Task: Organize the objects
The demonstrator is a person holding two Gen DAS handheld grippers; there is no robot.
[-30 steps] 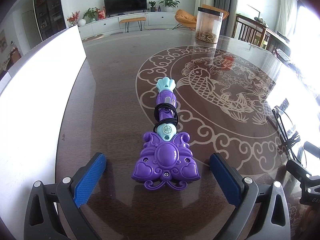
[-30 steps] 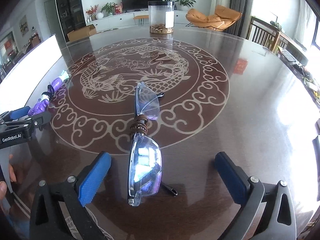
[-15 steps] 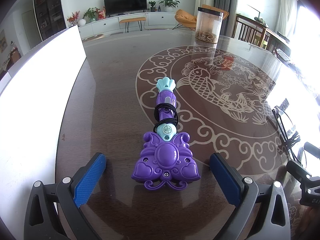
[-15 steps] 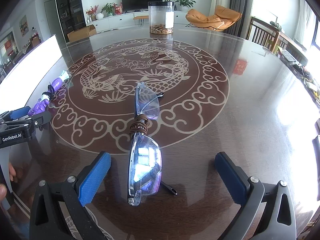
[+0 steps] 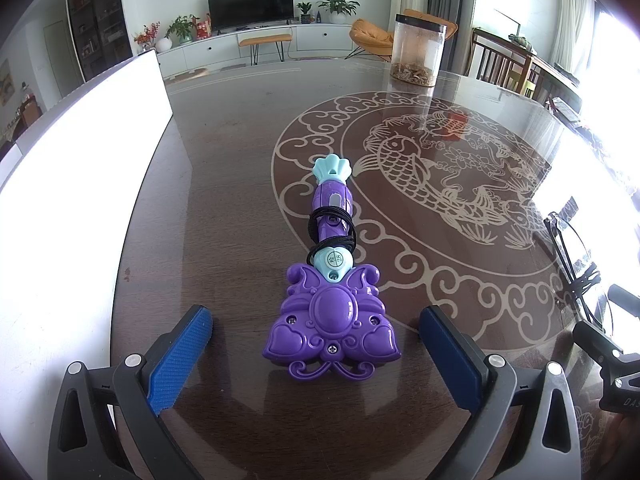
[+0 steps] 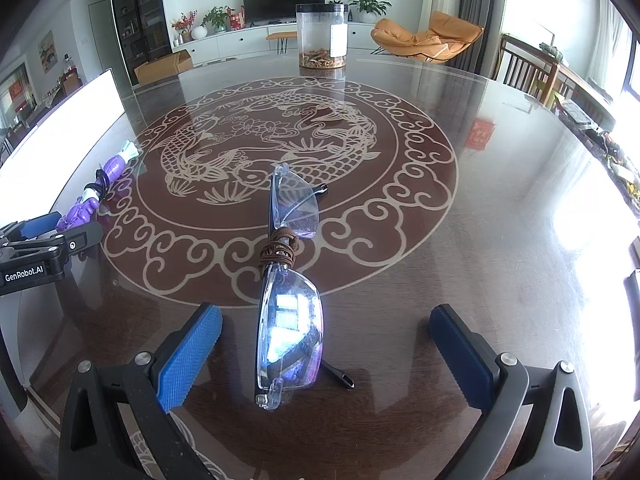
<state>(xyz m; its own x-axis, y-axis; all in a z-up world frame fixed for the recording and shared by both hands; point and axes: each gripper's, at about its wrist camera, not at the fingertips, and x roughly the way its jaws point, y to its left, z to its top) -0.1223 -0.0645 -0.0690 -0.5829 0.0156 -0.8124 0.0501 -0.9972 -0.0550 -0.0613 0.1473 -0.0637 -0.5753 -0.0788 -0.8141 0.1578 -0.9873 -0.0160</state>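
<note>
Both tools wide open, empty, left tool [image 5: 316,354] straddling wand [image 5: 331,276], right tool [image 6: 326,354] straddling glasses [image 6: 289,280].

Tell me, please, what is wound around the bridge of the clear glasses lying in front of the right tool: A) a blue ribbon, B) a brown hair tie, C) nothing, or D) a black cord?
B: a brown hair tie is coiled around the bridge of the glasses, between the two lenses.
</note>
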